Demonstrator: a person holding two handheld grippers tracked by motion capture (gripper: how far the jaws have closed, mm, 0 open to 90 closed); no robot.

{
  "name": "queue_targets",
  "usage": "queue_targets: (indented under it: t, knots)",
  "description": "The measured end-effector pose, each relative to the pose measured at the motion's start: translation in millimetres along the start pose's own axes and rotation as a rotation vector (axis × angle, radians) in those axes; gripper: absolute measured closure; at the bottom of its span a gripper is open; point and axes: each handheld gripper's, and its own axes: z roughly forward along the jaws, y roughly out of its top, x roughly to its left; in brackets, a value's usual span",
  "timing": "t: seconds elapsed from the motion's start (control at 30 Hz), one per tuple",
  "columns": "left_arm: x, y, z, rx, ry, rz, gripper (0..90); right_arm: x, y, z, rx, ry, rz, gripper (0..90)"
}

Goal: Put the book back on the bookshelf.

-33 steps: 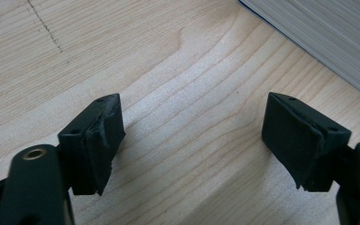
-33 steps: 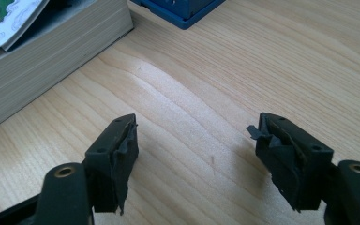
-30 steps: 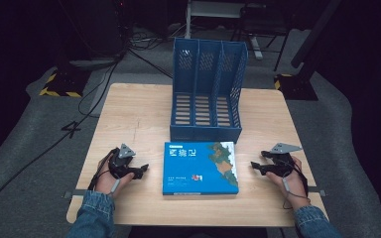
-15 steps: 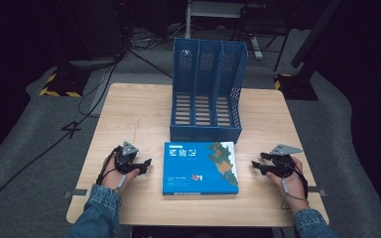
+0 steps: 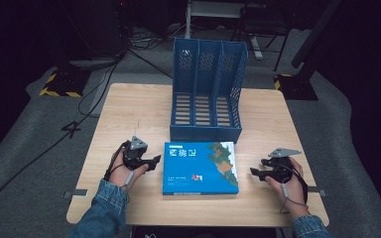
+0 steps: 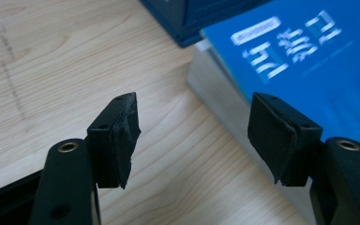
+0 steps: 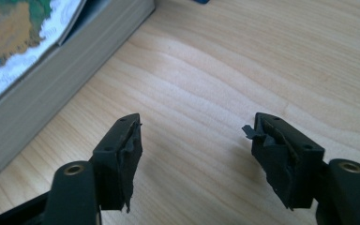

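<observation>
A thick book (image 5: 200,167) with a blue cover lies flat on the wooden table (image 5: 129,114), just in front of a blue three-slot file holder (image 5: 206,94). My left gripper (image 5: 155,162) hovers at the book's left edge, pointing toward it. Its jaws have just been closing, and in the left gripper view the left gripper (image 6: 192,140) stands open with bare wood between the pads and the book (image 6: 304,51) just beyond. My right gripper (image 5: 254,172) sits right of the book. Its jaws have just been opening; the right gripper (image 7: 194,150) is open and holds nothing, with the book's page edge (image 7: 37,70) to its left.
The file holder's slots stand empty and its base nearly touches the book's far edge. Bare wood lies on both sides of the holder. Cables and dark gear lie on the grey floor behind the table.
My left hand has lifted a little and shifted right, closer to the book's left edge. The right hand has hardly moved. The book and file holder stay put.
</observation>
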Motion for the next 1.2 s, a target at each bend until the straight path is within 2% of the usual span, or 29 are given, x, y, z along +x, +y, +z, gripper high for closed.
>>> queue_targets:
  t: [0.1, 0.33, 0.47, 0.53, 0.63, 0.73, 0.8, 0.87, 0.97, 1.1, 1.2]
  knots:
    - [-8.2, 5.8, 2.2, 0.0, -0.013, 0.019, 34.3, 5.6, -1.3, -1.4, -0.001, -0.002, -0.003, 32.5]
    - [-22.1, 12.5, 8.8, 0.001, -0.048, 0.021, 34.1, 22.3, -3.2, -13.0, -0.015, -0.003, 0.011, 29.7]
    - [-28.9, 12.8, 14.3, -0.015, -0.109, 0.028, 34.3, 32.5, -3.0, -18.9, -0.029, 0.03, 0.009, 29.2]
    - [-30.9, 12.4, 17.1, -0.014, -0.119, 0.027, 34.3, 40.2, -1.9, -20.8, -0.032, 0.044, -0.006, 29.2]
    - [-31.9, 10.6, 21.1, 0.007, -0.101, 0.044, 34.3, 52.7, 1.1, -22.5, -0.038, 0.056, -0.029, 29.2]
    - [-31.5, 8.3, 24.0, 0.024, -0.092, 0.046, 34.3, 65.2, 4.2, -21.4, -0.036, 0.095, -0.048, 28.8]
    - [-30.7, 6.1, 26.2, 0.048, -0.08, 0.065, 34.3, 71.6, 5.6, -20.0, -0.025, 0.114, -0.077, 27.7]
    - [-30.0, 4.0, 27.6, 0.041, -0.098, 0.049, 33.3, 81.4, 7.4, -17.7, -0.021, 0.146, -0.126, 27.7]
    - [-26.1, 1.5, 29.0, 0.045, -0.13, -0.003, 33.2, 89.6, 9.4, -14.5, -0.017, 0.171, -0.149, 25.4]
    - [-23.8, 0.1, 30.2, 0.038, -0.152, -0.011, 32.6, 93.7, 10.1, -9.7, 0.0, 0.186, -0.157, 24.5]
    - [-22.8, -0.6, 30.6, 0.036, -0.159, -0.008, 32.4, 97.7, 9.0, -1.9, 0.037, 0.204, -0.164, 21.9]
